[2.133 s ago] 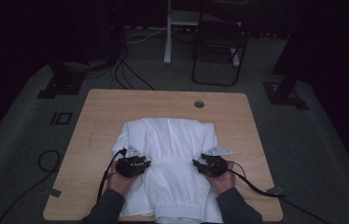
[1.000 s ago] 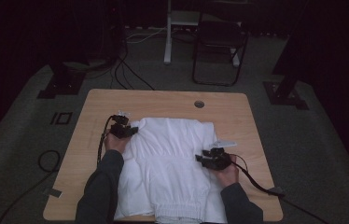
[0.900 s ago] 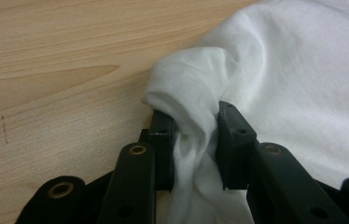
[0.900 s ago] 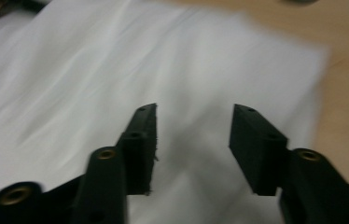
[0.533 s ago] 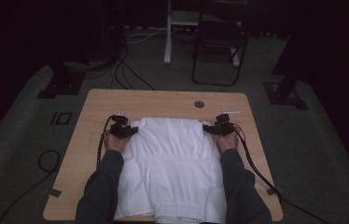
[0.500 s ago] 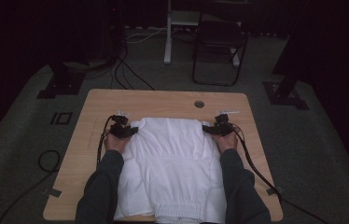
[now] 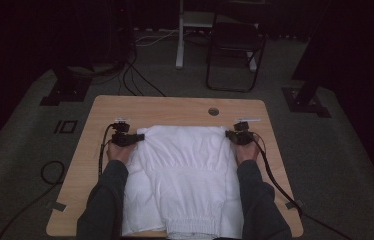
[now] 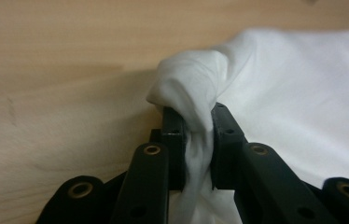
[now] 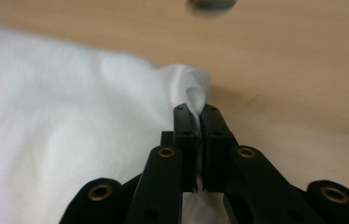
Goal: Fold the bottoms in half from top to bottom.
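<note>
— What's that white thing on the desk [image 7: 175,105]?

— A white garment [image 7: 182,175], some knit top by the look of it. It lies flat over the middle of the desk and runs down to the 6 o'clock edge, where a ribbed hem shows. It's plain white, softly creased, with a faint seam or fold line across it about halfway up.

— And the person's got hold of it?

— At both far corners. The left tool [image 7: 137,136] sits at about 10 o'clock from the cloth's middle, and its jaws have just been closing; in the left gripper view a thick bunched wad of the white fabric [image 8: 196,107] is pinched between them. The right tool [image 7: 229,134] is at about 2 o'clock, and its jaws have also just been closing: they're nearly together, with only a thin fold of the cloth [image 9: 193,91] clamped between them.

— Any boxes or bins about?

— No containers I can make out. There's a small round hole [image 7: 213,111] in the desk at 12 o'clock, beyond the cloth, and a chair [image 7: 235,50] stands on the floor past the desk.
</note>
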Demonstrator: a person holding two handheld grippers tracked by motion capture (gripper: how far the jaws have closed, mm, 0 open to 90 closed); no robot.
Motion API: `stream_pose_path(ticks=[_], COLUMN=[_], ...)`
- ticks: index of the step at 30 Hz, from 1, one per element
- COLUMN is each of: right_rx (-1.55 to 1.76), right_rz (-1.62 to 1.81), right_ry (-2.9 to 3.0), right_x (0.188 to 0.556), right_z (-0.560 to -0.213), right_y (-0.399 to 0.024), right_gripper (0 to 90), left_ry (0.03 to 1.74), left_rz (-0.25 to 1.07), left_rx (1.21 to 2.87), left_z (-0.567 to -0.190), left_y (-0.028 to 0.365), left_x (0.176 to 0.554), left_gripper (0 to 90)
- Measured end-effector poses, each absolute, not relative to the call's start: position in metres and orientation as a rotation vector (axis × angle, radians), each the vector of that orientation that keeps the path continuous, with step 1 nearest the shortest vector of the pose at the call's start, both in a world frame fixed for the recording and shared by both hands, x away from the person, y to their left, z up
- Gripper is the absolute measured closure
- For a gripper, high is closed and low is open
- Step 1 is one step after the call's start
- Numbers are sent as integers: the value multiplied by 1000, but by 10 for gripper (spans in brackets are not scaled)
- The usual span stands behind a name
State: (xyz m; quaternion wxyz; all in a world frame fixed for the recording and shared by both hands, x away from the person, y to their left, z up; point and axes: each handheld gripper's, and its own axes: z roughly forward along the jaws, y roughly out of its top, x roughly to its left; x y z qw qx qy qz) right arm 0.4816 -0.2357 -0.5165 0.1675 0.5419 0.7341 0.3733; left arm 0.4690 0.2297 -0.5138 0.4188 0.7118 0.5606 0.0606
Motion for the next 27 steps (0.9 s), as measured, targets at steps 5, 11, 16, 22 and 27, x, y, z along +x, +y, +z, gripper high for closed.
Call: stream_pose_path(ticks=[5,11,16,22,27], right_rx=[1498,1413,1366,1324,1327], right_rz=[1256,1272,1337,1354,1293], right_ry=[1920,1955,1988,2061,2173], right_x=[478,468,443,397,358], right_z=[-475,-464,-466,-476,-499], right_y=[-252,-250,-263,-276,-279], right_gripper=[869,867,866,864,864], left_ry=[1340,1309,1215,1125,1104], left_rz=[191,222,231,209,187], left_rx=[1673,1704,1767,1850,1991], left_z=[-479,-466,-457,-459,-486], left_y=[240,238,240,241,239], left_x=[465,453,424,374,337], left_gripper=[796,794,792,792,790])
